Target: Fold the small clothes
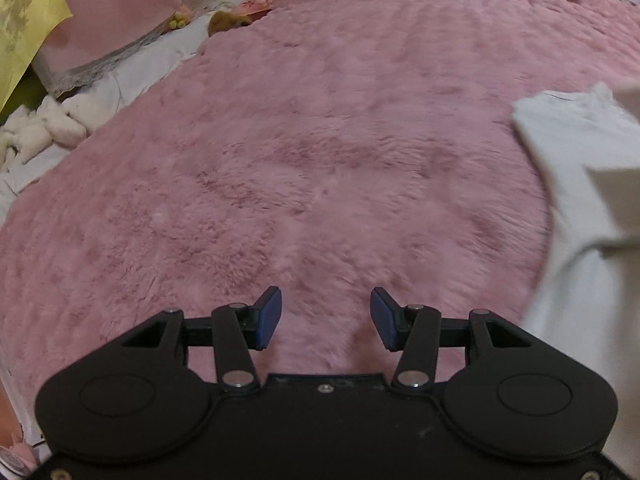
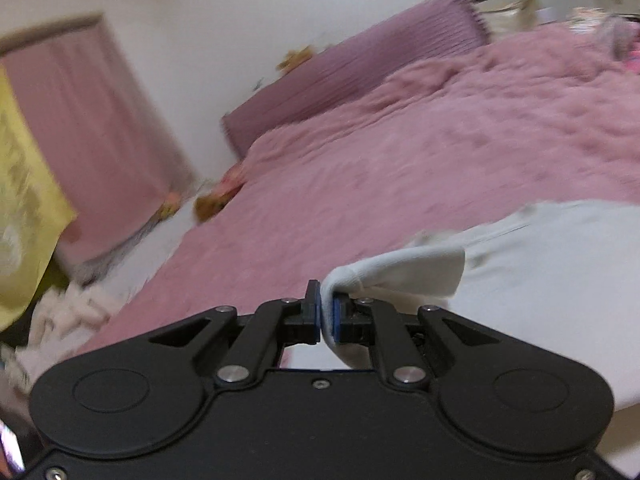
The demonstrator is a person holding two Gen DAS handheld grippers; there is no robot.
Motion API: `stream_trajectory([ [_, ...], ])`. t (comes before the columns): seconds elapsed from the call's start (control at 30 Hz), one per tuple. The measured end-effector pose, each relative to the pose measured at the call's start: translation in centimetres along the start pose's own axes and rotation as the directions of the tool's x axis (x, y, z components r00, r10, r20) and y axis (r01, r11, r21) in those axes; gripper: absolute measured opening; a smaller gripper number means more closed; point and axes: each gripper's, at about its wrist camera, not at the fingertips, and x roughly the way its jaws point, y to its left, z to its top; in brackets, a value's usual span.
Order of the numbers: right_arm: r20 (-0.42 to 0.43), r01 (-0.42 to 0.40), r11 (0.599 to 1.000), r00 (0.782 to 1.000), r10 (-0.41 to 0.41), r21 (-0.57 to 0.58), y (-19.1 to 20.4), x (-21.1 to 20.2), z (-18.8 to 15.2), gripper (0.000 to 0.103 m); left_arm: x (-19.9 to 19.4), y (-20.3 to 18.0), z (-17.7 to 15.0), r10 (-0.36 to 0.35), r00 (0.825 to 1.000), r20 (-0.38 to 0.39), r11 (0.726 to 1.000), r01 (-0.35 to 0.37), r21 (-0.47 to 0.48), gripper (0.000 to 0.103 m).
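While the left gripper [image 1: 326, 318] gapes empty over the pink blanket [image 1: 320, 140], the right gripper [image 2: 327, 312] pinches white clothing [image 2: 520, 280].

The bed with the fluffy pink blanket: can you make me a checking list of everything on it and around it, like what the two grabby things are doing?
Surface: fluffy pink blanket covering the bed, mostly bare.
Job's things: white garment, one edge lifted off the blanket.
Clutter: white plush toy and a small brown toy off the blanket's left edge.
Grippers: left hand-held gripper open, nothing between its pads; right hand-held gripper shut on the white garment.
Cables: nothing seen.
Surroundings: purple pillow at the head of the bed, pink curtain, yellow curtain, white wall.
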Motion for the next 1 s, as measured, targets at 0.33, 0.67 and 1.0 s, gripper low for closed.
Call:
stream_trajectory([
  [0.33,-0.277,-0.024,0.998,0.961,0.005,-0.065,4.6,6.8,-7.7,0.003,5.1,2.1,0.3,-0.024,0.999,-0.033,0.998,0.021,-0.066,0.051],
  [0.67,-0.317,-0.028,0.994,0.947,0.059,0.102,0.7,5.6,-8.3,0.042,4.9,1.4,-0.8,-0.079,0.997,-0.025,0.993,0.077,-0.092,0.051],
  [1.0,-0.191,0.214,0.977,0.959,-0.211,-0.001,-4.4,1.3,-4.2,0.047,4.4,0.7,-0.9,-0.085,0.996,-0.027,0.993,0.082,-0.084,0.051],
])
